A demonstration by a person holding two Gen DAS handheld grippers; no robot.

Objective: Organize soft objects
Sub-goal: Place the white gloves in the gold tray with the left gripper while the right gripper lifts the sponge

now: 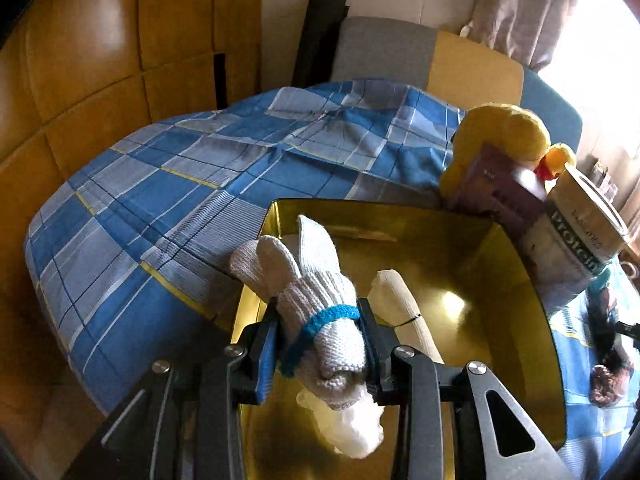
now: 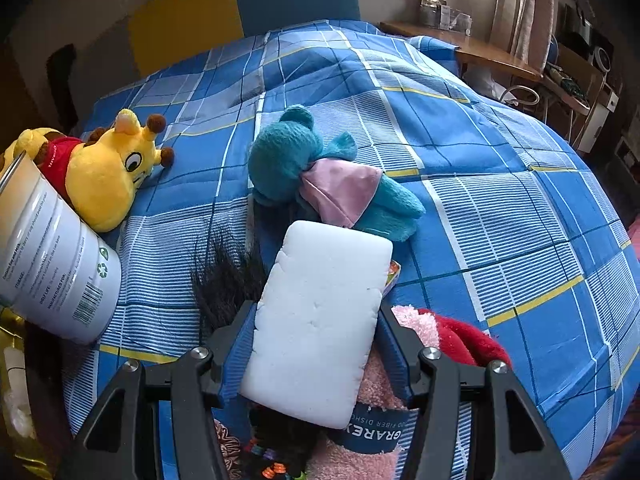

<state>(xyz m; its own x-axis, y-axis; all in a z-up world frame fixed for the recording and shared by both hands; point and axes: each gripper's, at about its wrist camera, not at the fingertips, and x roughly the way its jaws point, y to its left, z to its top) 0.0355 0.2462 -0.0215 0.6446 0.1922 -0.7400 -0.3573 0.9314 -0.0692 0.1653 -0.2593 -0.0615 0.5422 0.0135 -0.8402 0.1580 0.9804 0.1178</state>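
My left gripper (image 1: 320, 312) is shut on a white knitted glove (image 1: 316, 292) with a blue cuff band, hanging over a shiny gold box (image 1: 520, 288). Inside the box lie a cream rolled cloth (image 1: 404, 304) and a white soft item (image 1: 356, 428). My right gripper (image 2: 316, 312) is shut on a white foam sponge (image 2: 320, 320), held above the blue checked bedspread (image 2: 500, 200). Beyond it lie a teal plush with a pink scarf (image 2: 316, 168) and a yellow giraffe plush (image 2: 108, 168). Under the sponge sit pink and red fluffy cloths (image 2: 452, 332) and a black feathery item (image 2: 224, 276).
A white tin can (image 2: 52, 256) leans beside the giraffe plush; it also shows at the box's right edge as the can (image 1: 576, 240), next to a purple packet (image 1: 496, 188). A wooden headboard (image 1: 80, 80) is on the left. A desk (image 2: 460, 44) stands past the bed.
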